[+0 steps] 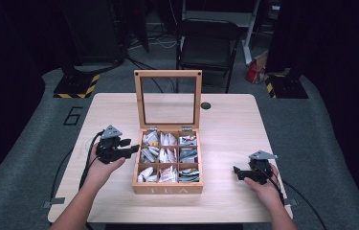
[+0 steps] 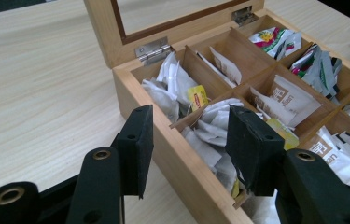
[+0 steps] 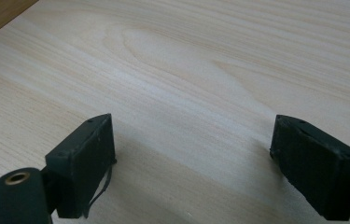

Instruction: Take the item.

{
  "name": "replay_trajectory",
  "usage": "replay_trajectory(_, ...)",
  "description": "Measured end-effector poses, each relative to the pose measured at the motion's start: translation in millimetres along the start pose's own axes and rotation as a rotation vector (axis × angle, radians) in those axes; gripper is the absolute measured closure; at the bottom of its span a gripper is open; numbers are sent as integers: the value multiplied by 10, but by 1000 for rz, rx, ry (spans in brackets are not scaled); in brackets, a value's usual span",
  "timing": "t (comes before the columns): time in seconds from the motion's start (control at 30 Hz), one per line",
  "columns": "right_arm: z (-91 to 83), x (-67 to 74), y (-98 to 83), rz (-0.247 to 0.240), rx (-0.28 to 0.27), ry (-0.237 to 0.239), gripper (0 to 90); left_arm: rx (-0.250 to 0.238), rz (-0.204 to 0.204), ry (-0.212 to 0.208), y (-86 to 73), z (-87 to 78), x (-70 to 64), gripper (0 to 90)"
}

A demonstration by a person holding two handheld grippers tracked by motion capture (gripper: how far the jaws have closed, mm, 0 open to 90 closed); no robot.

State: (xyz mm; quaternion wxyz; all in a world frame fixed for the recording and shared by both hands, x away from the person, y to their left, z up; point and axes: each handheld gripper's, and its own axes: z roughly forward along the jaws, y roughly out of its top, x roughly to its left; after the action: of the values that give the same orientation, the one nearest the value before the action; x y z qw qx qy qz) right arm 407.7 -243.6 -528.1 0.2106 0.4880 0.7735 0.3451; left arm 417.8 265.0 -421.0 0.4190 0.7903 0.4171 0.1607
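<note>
the open tea box (image 1: pixel 167 188) stands at the bench's middle. the left gripper (image 2: pixel 189 140), jaws half open around its left wall and holding nothing, seems reaching for tea bags (image 2: pixel 210 128); next it must dip inside. the right gripper (image 3: pixel 191 163) rests open near the right edge.

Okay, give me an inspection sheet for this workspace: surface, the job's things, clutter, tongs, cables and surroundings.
Surface: light wooden table, bare apart from the box; a dark round spot near its far edge.
Job's things: wooden tea box, glass lid standing open, nine compartments holding tea bags.
Clutter: nothing seen.
Tongs: left tongs open, straddling the box's left wall, one jaw outside and one over the tea bags; right tongs open, over bare table to the right of the box.
Cables: a black cable trails from each tool off the near table edge.
Surroundings: grey floor, folding chair behind the table, yellow-and-black striped bases on both sides.
</note>
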Motion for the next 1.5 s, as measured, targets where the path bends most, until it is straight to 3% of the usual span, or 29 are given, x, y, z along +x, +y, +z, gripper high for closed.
replay_trajectory(0.77,-2,6,-1,7,3,1,132,14,6,-26,89,185,-113,524)
replay_trajectory(1.17,-2,5,0,6,3,2,131,41,1,-39,35,268,-143,553)
replay_trajectory(1.2,0,-12,1,-17,-3,-3,132,41,1,-39,35,268,-143,555)
replay_trajectory(1.37,2,-3,0,-10,-1,0,132,51,-31,-51,0,303,-142,580)
replay_trajectory(1.5,3,1,1,-4,-2,-1,132,58,-33,-50,-34,341,-149,618)
